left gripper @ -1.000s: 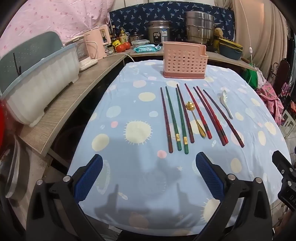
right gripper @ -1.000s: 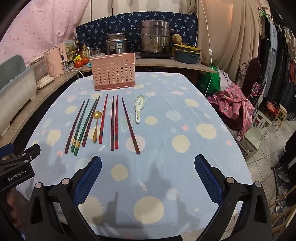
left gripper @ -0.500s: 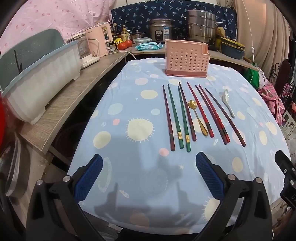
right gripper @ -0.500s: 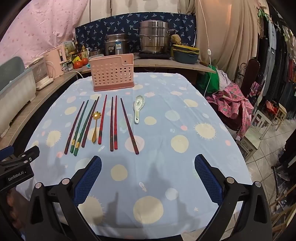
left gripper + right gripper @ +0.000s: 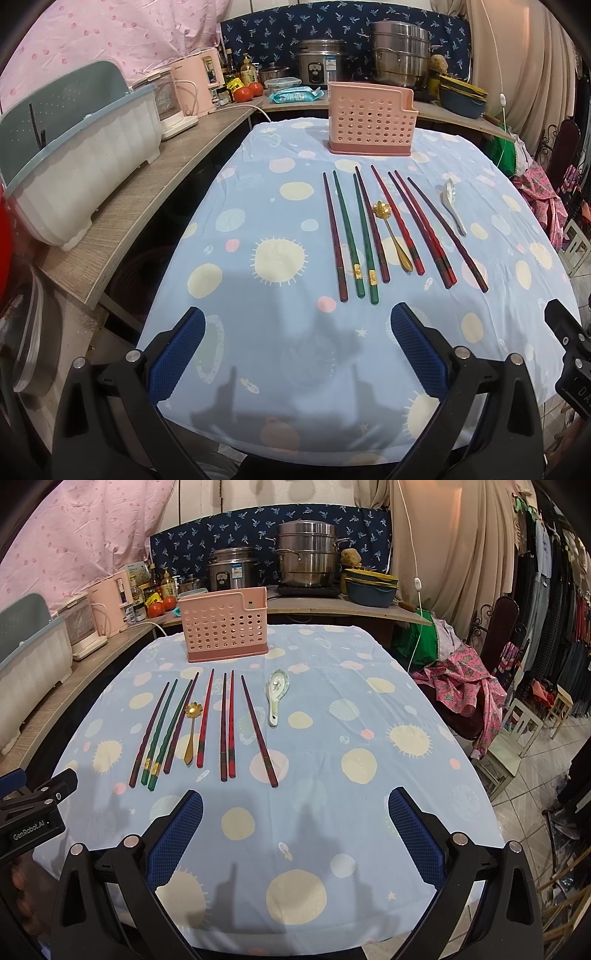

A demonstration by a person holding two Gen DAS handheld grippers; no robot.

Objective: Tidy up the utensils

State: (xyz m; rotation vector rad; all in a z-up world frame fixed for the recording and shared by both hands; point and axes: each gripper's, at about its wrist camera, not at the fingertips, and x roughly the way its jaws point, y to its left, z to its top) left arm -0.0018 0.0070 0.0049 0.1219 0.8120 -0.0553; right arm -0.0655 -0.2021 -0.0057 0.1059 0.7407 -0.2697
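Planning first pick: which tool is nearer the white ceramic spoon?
Right. The right tool sits near-side, roughly in line with the white ceramic spoon. The left tool is farther left, below the green chopsticks.

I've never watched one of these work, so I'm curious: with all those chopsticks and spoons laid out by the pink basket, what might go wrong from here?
1. The chopsticks lie close together, some touching, so an open claw could pinch two or nudge a neighbour.
2. The gold spoon sits tight between chopsticks and lies flat, likely hard to grip cleanly.
3. The tablecloth could bunch if a claw drags on it, shifting the row. The pink basket stands at the far end, a long carry.
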